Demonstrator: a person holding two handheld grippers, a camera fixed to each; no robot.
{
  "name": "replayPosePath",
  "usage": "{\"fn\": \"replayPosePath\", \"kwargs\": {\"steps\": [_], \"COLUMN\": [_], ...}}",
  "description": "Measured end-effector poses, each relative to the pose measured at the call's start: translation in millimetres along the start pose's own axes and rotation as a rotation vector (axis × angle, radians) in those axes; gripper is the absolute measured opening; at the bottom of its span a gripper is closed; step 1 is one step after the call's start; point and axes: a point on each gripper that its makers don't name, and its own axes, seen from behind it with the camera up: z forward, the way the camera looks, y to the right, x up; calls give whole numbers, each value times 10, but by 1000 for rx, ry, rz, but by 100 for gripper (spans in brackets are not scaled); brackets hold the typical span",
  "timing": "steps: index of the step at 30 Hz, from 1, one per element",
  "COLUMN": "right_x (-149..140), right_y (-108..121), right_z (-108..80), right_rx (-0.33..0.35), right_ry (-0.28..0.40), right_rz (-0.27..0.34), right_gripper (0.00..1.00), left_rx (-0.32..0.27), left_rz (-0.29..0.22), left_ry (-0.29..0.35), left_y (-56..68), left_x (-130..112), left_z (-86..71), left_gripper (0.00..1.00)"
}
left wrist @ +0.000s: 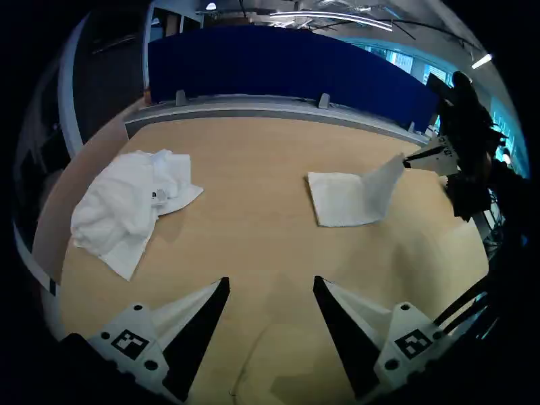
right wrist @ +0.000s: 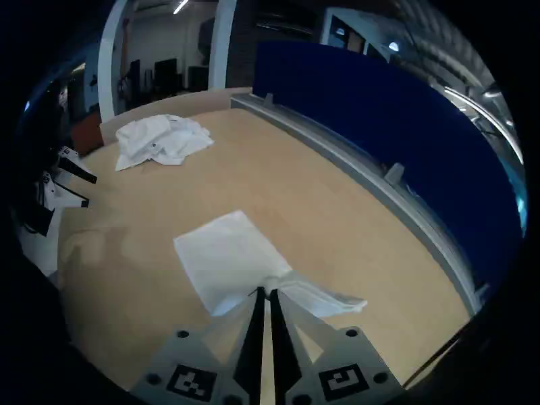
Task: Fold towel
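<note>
In the left gripper view, our left gripper (left wrist: 271,279) has its fingers spread wide with nothing between them, over bare wood at the near side of the table (left wrist: 263,162). Open tabletop runs ahead to a grey rail (left wrist: 270,108) and a blue partition (left wrist: 283,64) along the far edge. A crumpled cloth pile (left wrist: 128,202) lies on the left, near the table's rim. The towel (left wrist: 344,199) lies right of centre, white and folded flat into a small rectangle, with one corner drawn up into a peak by the right gripper (left wrist: 406,161).

In the right gripper view, we see that gripper's fingers pinched together on the towel's near corner. The cloth rises in a ridge at their tips and the rest lies smooth. The partition runs along the right. Bare wood separates the towel from the pile, and the left gripper sits at the far left.
</note>
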Motion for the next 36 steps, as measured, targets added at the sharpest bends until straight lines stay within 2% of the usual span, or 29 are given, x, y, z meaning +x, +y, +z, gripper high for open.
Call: {"fn": "replayPosePath", "kwargs": {"steps": [6,12,18,21,26,29,33,35,36], "right_x": [250,300,134,49,60,86,138,168,181], "right_y": [-365,-792,-1137,-1217,-1225,-1207,-1207,-1225,-1234], "right_z": [337,750,1214,1330,1333,1303,1247,1203,1177], "right_rx": [72,151,210,225,230,229,237,248,253], "right_ry": [1,-27,-78,-102,-98,-94,-69,-51,-43], "right_rz": [-59,-110,-94,-79,-78,-81,-84,-86,-87], "right_gripper": [6,6,6,6,9,14,30,46,50], "left_rx": [-6,4,18,21,19,15,10,8,7], "left_rz": [-15,-48,-89,-99,-101,-101,-98,-95,-94], "left_ry": [12,21,24,24,26,27,27,26,25], "left_y": [26,-28,-102,-126,-142,-135,-122,-113,-108], "left_x": [-23,-103,-208,-241,-234,-214,-189,-189,-190], "left_z": [-77,-164,-199,-206,-204,-202,-197,-193,-191], "left_gripper": [92,92,92,92,92,92,92,92,92]}}
